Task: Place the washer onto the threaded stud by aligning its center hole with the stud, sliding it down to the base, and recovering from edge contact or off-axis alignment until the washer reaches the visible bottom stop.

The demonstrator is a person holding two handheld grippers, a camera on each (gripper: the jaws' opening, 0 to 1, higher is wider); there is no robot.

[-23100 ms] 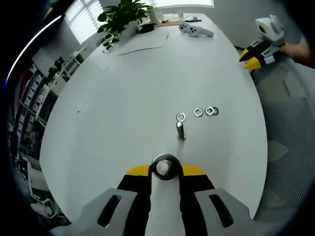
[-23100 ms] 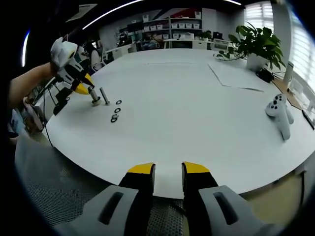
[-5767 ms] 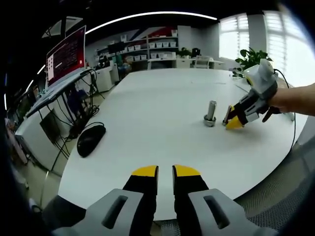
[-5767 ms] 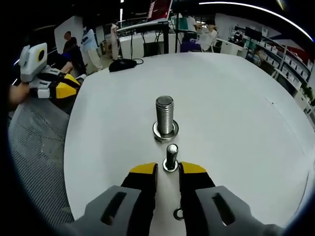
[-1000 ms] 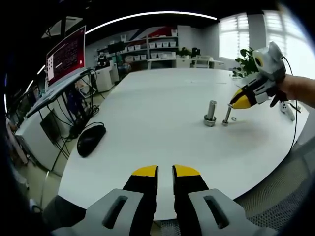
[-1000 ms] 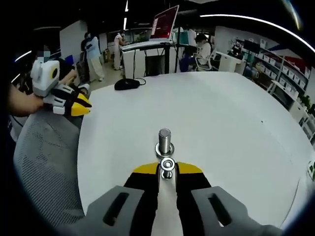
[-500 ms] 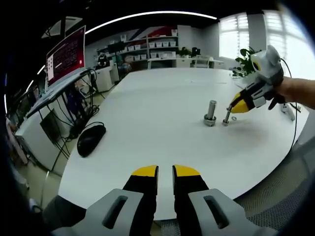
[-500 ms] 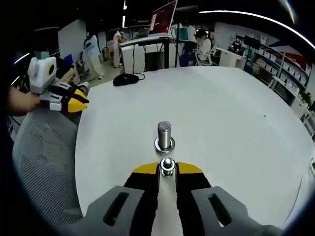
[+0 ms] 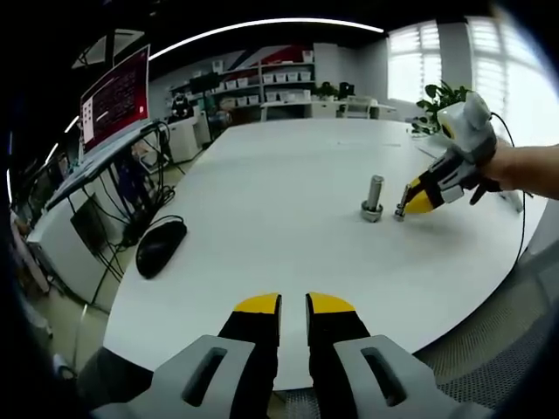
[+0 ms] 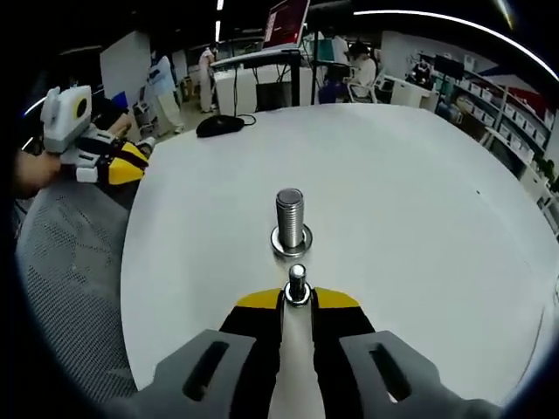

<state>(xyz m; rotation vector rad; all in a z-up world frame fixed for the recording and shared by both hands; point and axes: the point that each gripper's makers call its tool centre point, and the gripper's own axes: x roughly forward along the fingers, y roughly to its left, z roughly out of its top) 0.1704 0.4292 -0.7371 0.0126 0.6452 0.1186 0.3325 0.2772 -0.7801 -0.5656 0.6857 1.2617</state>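
The right gripper (image 10: 297,301) sits low over the worktop (image 10: 419,218), its yellow-tipped jaws set narrowly on either side of the small threaded stud (image 10: 297,281), which stands upright between their tips. A bright ring, apparently the washer (image 10: 297,295), sits around the stud low on its shank, level with the jaw tips; whether the jaws pinch it or only bracket it I cannot tell. Probably they are held there to press it down to the base. Just beyond stands a thicker bolt (image 10: 291,218), upright on its own wide washer. The left gripper (image 9: 293,305) hovers off the worktop's near edge, jaws nearly closed and holding nothing, well apart from the work, near a computer mouse (image 9: 161,246).
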